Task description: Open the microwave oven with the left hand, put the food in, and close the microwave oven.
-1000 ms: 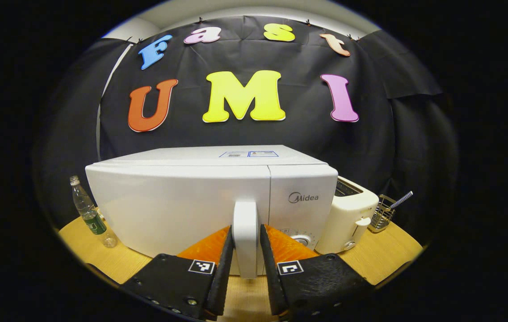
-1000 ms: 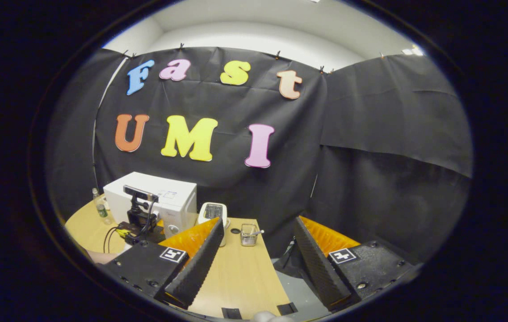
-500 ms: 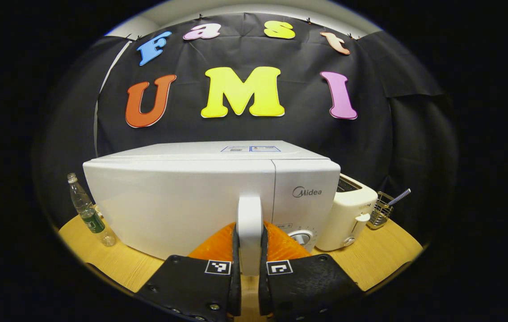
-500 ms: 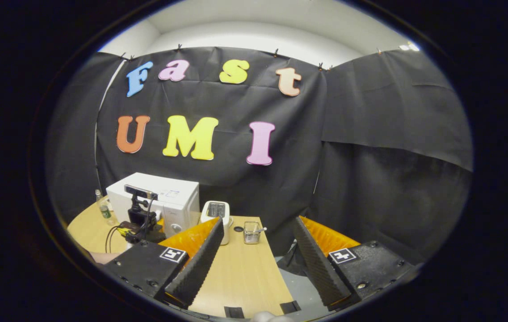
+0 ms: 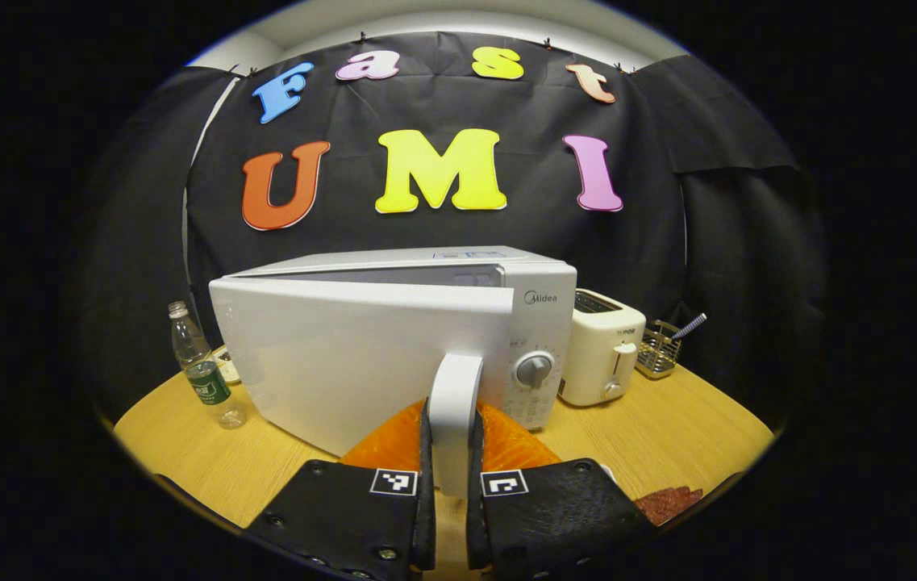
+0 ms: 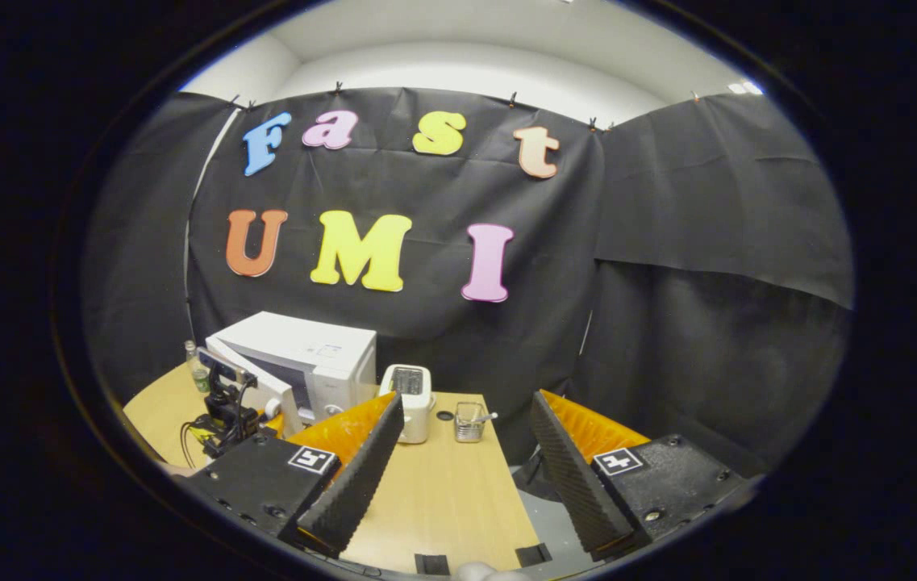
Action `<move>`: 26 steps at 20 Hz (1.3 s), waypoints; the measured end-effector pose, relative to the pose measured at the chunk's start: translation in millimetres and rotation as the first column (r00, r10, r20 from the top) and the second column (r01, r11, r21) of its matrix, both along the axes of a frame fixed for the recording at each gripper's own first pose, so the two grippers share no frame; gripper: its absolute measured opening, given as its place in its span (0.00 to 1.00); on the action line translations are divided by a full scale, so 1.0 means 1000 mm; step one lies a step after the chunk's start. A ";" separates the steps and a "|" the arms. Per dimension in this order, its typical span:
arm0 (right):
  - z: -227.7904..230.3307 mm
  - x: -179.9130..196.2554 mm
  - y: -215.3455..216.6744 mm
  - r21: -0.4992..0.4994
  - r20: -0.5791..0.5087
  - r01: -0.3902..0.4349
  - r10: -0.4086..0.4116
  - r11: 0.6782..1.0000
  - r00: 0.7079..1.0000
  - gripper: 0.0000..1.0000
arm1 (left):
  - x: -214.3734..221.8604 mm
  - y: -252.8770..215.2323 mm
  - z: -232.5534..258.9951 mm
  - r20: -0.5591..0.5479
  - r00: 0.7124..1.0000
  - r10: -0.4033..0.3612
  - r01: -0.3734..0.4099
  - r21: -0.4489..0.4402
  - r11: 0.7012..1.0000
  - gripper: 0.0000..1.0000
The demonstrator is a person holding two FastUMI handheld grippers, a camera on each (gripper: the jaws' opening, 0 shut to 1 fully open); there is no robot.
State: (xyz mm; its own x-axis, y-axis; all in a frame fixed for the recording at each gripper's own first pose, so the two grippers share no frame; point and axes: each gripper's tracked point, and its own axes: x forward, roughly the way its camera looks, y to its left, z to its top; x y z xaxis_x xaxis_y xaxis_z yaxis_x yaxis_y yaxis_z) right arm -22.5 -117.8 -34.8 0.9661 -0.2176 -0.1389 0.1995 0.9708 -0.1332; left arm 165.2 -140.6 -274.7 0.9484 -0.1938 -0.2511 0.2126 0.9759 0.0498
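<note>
Microwave oven (image 5: 393, 339), boxy, door ajar; left gripper (image 5: 448, 484) clamps rounded handle (image 5: 453, 403); right gripper (image 6: 466, 468) wide.

white microwave oven (image 5: 393, 339), door ajar

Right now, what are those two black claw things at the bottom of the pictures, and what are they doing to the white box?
They are grabbing tools that a person holds, one in each hand, each with a small camera on it. So each picture looks out along one tool's own jaws.

In the left gripper view, the left gripper has its jaws squeezed on the door handle of the microwave, and the door stands partly open. In the right gripper view, the right gripper holds nothing; its jaws are wide apart above the wooden table.

On the table also stand a toaster, a plastic bottle and a small wire basket. Something reddish lies at the table's near edge; I can't tell what it is.
</note>
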 end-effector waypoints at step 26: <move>-0.041 -0.014 0.147 0.099 -0.036 -0.253 0.257 0.962 0.966 1.00 | -0.142 0.250 0.012 -0.099 0.950 0.296 -0.292 0.046 0.955 0.90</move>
